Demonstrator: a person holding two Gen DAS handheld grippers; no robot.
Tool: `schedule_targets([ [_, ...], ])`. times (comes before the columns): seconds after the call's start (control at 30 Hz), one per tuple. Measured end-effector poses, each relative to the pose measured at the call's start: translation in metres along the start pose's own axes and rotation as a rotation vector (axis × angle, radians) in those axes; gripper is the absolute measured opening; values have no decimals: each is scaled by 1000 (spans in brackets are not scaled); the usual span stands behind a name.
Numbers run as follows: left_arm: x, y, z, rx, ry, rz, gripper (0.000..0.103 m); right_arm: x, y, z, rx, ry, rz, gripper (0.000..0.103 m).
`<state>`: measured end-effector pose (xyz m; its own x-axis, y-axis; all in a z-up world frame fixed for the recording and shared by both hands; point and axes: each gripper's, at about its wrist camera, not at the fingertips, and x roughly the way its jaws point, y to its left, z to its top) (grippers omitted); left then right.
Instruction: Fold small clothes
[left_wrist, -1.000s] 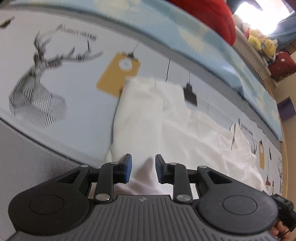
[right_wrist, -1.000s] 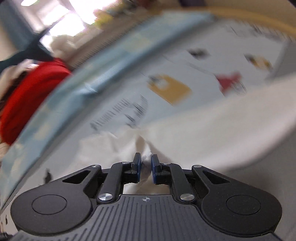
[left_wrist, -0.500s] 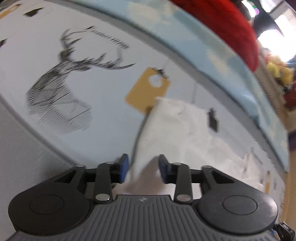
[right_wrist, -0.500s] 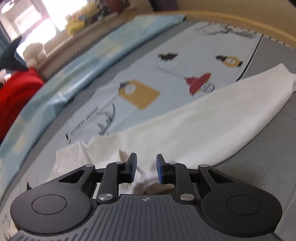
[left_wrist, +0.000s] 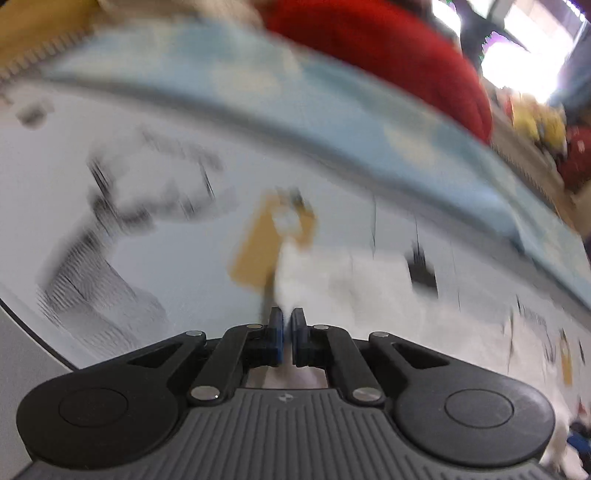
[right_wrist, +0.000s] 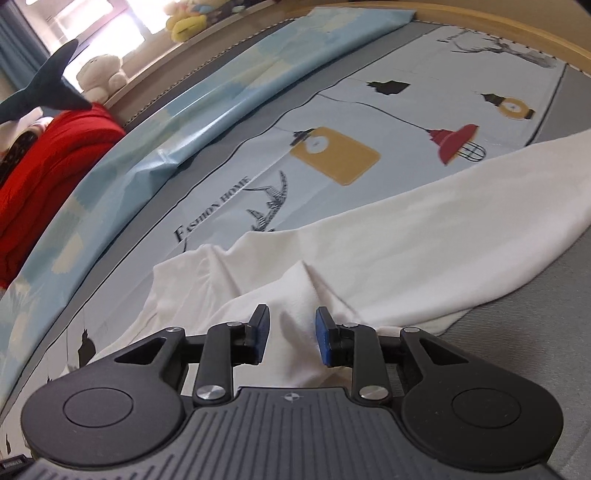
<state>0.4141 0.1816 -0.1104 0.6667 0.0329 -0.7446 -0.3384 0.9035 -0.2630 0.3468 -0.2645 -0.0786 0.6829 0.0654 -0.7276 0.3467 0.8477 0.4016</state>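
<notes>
Beyond the white garment (right_wrist: 388, 236), the printed bed sheet (right_wrist: 424, 66) lies flat and open toward the far edge. A bunched blue blanket (right_wrist: 229, 92) borders it, with a red blanket (right_wrist: 48, 162) heaped behind. Grey bedding (right_wrist: 535, 332) beside the garment lies bare.

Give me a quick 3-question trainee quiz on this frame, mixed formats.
1. True or false: the right gripper has its jaws closed on the white garment.
2. Multiple choice: what is the left gripper doing? A) open above bare sheet B) jaws shut on white fabric C) gripping the red blanket
3. Fill in: the yellow tag printed on the bedsheet lies ____ the garment, seen from the right wrist camera (beyond / under).

Key: 1 false, the jaws stand open with a fabric ridge between them. 2 B. 3 beyond.
</notes>
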Motion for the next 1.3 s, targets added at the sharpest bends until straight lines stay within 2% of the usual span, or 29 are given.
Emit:
schedule_targets([
  [0.07, -8, 1, 6, -3, -28, 8, 6, -1, 3, -1, -8, -3, 10, 29],
  [0.13, -4, 3, 6, 7, 13, 41, 9, -1, 4, -1, -10, 0, 15, 29],
  [0.2, -2, 6, 5, 7, 58, 109, 14, 1, 3, -2, -5, 9, 12, 29],
  [0.23, -5, 8, 4, -2, 65, 104, 14, 2, 2, -2, -1, 16, 10, 29],
  [0.4, -22, -5, -4, 28, 154, -72, 15, 1, 4, -4, 0, 21, 9, 29],
  [0.47, -20, -4, -11, 51, 216, -102, 16, 0, 6, -5, -4, 25, 13, 29],
  [0.53, -11, 0, -21, 64, 300, -68, 16, 1, 7, -6, -8, 40, 21, 29],
  [0.6, -1, 14, -32, 80, 382, 27, 14, 2, 7, -8, -12, 59, 12, 29],
  [0.63, 0, 21, -34, 77, 397, 40, 13, 2, 7, -8, -12, 66, 2, 29],
  [0.7, -6, 27, -31, 60, 396, 31, 14, 2, 5, -9, -10, 77, -12, 29],
  [0.77, -21, 22, -25, 94, 340, 65, 15, 0, 4, -9, -5, 78, -19, 29],
  [0.83, -31, 17, -19, 85, 294, 10, 15, -3, 4, -8, -6, 75, -16, 29],
  [0.9, -30, 15, -22, 62, 320, -56, 18, -7, 5, -8, -11, 69, -10, 29],
  [0.93, -24, 15, -27, 65, 346, -43, 18, -9, 5, -8, -12, 68, -4, 29],
  [1.0, -11, 20, -37, 88, 401, 40, 16, -12, 3, -7, -6, 68, 9, 30],
  [1.1, -16, 15, -34, 82, 381, 50, 18, -16, -2, -3, 6, 56, 43, 30],
  [1.13, -23, 9, -32, 90, 361, 43, 18, -17, -3, -2, 6, 49, 54, 30],
  [1.2, -37, -5, -26, 101, 324, 2, 27, -20, -4, 0, -10, 37, 84, 30],
  [1.3, -57, -25, -18, 84, 291, -73, 30, -18, -5, 1, -35, 55, 135, 35],
])
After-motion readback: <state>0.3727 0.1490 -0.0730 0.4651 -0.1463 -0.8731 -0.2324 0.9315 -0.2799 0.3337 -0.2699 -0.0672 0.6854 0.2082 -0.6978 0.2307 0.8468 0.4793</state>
